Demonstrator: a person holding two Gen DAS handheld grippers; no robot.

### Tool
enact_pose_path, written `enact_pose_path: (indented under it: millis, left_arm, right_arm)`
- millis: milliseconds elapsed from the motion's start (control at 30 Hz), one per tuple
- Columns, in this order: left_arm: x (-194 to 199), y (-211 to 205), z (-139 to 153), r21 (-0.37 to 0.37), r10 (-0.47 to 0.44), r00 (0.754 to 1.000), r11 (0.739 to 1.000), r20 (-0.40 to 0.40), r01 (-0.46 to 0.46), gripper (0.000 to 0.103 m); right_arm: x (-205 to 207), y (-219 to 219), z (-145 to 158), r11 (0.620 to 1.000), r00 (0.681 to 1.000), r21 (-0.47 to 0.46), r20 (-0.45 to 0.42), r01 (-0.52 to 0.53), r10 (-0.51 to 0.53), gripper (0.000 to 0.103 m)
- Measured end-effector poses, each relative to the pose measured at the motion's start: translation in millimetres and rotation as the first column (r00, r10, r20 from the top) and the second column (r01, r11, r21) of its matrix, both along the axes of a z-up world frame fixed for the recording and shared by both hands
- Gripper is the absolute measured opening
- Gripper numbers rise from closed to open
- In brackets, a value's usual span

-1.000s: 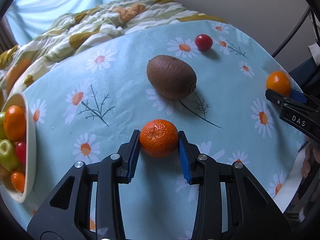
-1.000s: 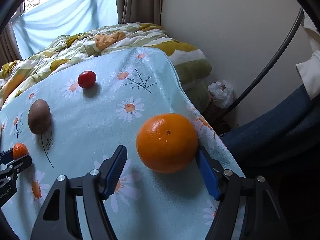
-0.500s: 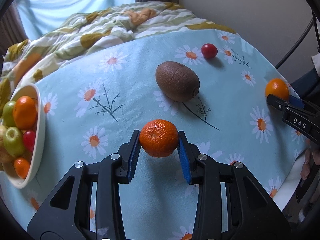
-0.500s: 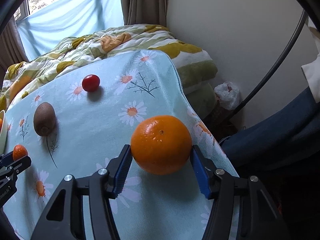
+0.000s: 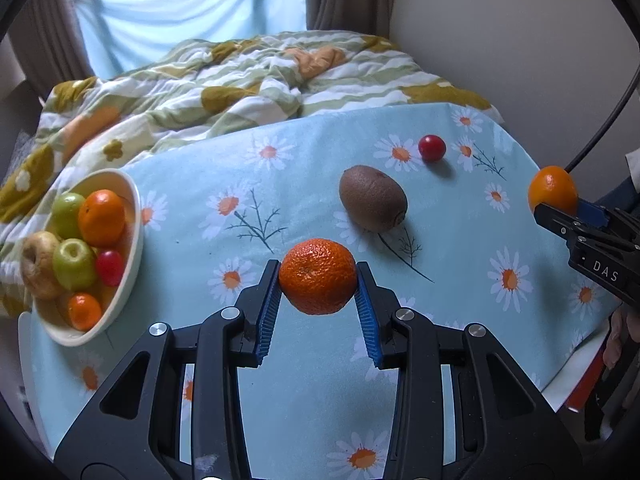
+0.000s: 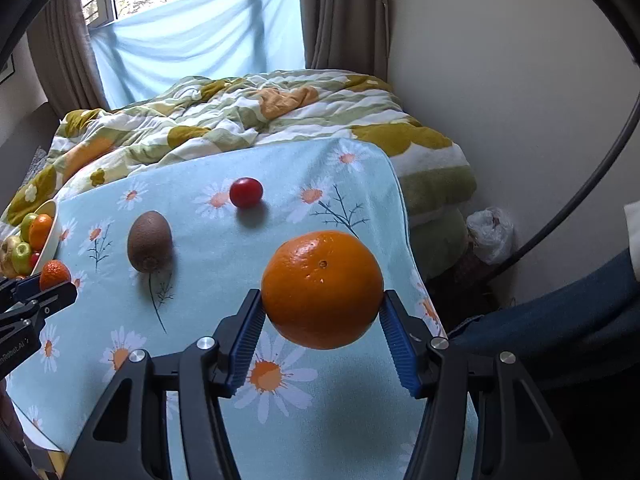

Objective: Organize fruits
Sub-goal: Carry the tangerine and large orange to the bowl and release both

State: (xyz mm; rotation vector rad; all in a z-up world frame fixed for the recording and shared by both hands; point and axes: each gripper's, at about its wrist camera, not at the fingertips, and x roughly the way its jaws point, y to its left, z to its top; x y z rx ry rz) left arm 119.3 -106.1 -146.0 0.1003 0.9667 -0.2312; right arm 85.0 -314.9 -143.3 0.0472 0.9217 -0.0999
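My left gripper is shut on a small mandarin and holds it above the daisy tablecloth. My right gripper is shut on a large orange, lifted off the cloth near the table's right edge; the orange also shows in the left wrist view. A kiwi and a red cherry tomato lie on the cloth. A cream bowl at the left holds green apples, oranges and other fruit.
A rumpled quilt lies beyond the table's far edge. A wall and a black cable stand to the right. A plastic bag lies on the floor by the wall.
My right gripper closed on the large orange and raised it. My left gripper lifted the mandarin higher and pulled back, bringing the bowl further into view.
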Motion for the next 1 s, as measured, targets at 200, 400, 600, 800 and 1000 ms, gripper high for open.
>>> enact_pose_path:
  millis: [200,400,600,800,1000]
  left_arm:
    - [-11.2,13.0,23.2,-0.010,0.085,0.996,0.996,0.036,-0.085,0.042]
    - [-17.9,37.7,47.0,-0.020,0.173,0.982,0.985,0.071,-0.172,0.042]
    - [-10.2,75.3,60.0,-0.033,0.223,0.971,0.975,0.090,-0.221,0.043]
    - [1.4,122.0,66.4,-0.033,0.242,0.965,0.970,0.098,-0.240,0.042]
    - [19.4,175.2,67.3,-0.031,0.258,0.962,0.966,0.087,-0.256,0.042]
  right_arm:
    - [4.7,10.8,21.1,0.993,0.993,0.013,0.038,-0.116,0.116,0.054]
    - [14.7,35.1,40.2,0.966,0.965,0.025,0.065,-0.257,0.255,0.054]
    - [28.2,78.9,57.0,0.934,0.934,0.056,0.091,-0.353,0.347,0.055]
    - [42.2,131.1,67.9,0.910,0.911,0.083,0.114,-0.406,0.396,0.055]
    - [58.0,185.5,72.0,0.891,0.896,0.111,0.120,-0.440,0.427,0.055]
